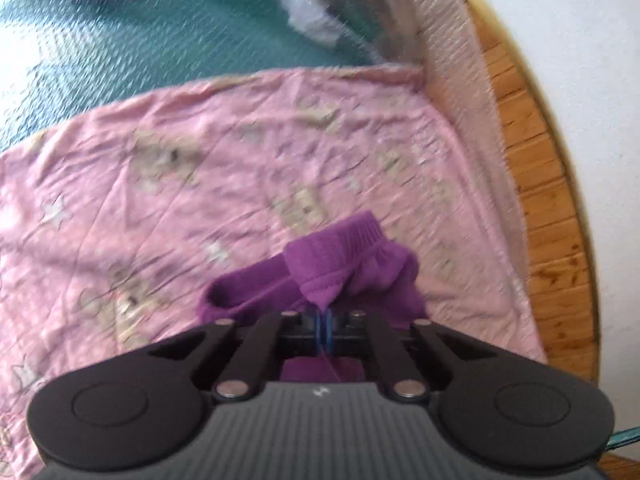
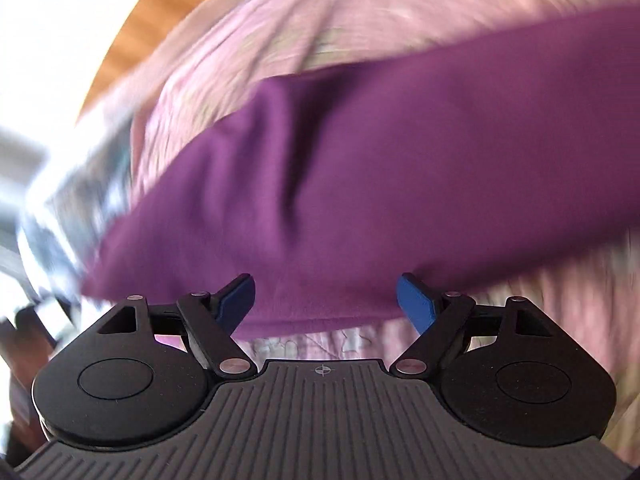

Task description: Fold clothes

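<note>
A purple garment point(image 1: 340, 264) with a gathered waistband is bunched just ahead of my left gripper point(image 1: 323, 320). The left gripper's blue pads are pressed together on a hemmed edge of it, above the pink sheet. In the right wrist view the same purple garment point(image 2: 360, 168) stretches as a wide band across the frame, blurred by motion. My right gripper point(image 2: 326, 300) is open, its blue fingertips point(image 2: 416, 300) wide apart at the cloth's lower edge, not holding it.
A pink patterned sheet point(image 1: 200, 184) covers the bed. A teal blanket point(image 1: 140, 40) lies beyond it, with a pale bundle point(image 1: 312, 16) at the far side. A wooden bed frame point(image 1: 548, 216) and a white wall point(image 1: 580, 40) are on the right.
</note>
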The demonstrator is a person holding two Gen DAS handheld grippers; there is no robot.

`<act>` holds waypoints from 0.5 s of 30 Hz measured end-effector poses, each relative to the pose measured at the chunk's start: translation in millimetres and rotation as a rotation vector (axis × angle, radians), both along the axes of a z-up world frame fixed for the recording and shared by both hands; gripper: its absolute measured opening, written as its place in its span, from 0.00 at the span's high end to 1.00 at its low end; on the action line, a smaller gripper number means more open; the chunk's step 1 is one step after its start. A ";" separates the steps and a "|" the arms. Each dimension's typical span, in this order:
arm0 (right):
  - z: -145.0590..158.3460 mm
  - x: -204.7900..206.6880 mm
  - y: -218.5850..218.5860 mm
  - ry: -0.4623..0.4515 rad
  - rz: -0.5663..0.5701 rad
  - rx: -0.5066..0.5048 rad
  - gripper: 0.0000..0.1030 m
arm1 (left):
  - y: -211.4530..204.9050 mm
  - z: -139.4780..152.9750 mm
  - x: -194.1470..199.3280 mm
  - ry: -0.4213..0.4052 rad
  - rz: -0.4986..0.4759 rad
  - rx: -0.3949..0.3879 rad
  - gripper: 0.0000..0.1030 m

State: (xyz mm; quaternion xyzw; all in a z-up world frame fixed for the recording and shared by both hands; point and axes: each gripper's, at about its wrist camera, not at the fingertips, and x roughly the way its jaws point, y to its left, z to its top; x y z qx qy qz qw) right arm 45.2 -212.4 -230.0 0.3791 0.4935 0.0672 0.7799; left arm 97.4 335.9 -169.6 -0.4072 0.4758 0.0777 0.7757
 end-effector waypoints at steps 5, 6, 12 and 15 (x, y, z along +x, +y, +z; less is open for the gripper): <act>-23.2 -25.9 -26.9 -0.007 -0.234 0.265 0.23 | 7.5 -37.8 2.1 -0.001 -0.043 -0.042 0.86; -25.6 -30.5 -29.0 -0.003 -0.261 0.299 0.24 | 8.4 -39.2 3.0 -0.006 -0.042 -0.046 0.83; -32.5 -57.9 -19.4 0.016 -0.309 0.377 0.29 | 2.6 -29.4 13.0 -0.069 -0.089 -0.027 0.80; -31.8 -53.9 -33.8 -0.032 -0.384 0.352 0.41 | -2.3 -19.7 18.4 -0.102 -0.116 -0.025 0.93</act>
